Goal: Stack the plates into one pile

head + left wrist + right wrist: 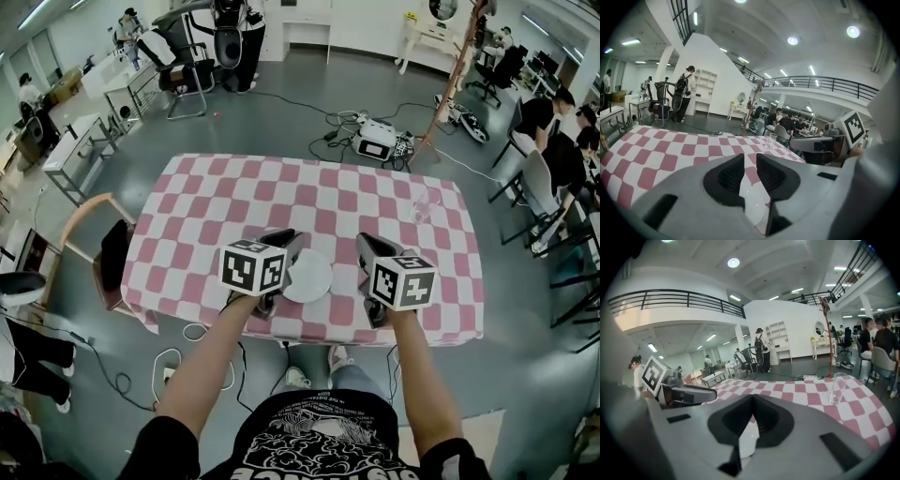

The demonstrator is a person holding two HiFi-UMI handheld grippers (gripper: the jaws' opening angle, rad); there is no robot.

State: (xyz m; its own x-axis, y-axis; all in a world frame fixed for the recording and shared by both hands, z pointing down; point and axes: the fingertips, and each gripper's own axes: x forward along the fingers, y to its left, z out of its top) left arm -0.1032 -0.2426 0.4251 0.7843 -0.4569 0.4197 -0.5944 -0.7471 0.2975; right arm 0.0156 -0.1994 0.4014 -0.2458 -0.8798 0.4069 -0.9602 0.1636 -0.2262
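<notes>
A white plate (pixel 307 275) lies near the front edge of the pink-and-white checkered table (pixel 309 202); whether it is one plate or a pile I cannot tell. My left gripper (pixel 289 242) hovers above its left rim, my right gripper (pixel 364 244) above its right rim. Neither touches it. In the left gripper view the left gripper (pixel 750 158) shows a narrow gap with nothing in it, and the plate (pixel 752 204) appears below. In the right gripper view the right gripper (pixel 752 398) has its jaws together, empty, over the plate (pixel 747 439).
A clear drinking glass (pixel 421 206) (pixel 838 387) stands upright at the table's right side. A wooden chair (pixel 101 251) sits by the left edge. Cables and a power box (pixel 378 141) lie on the floor behind the table. People sit and stand around the hall.
</notes>
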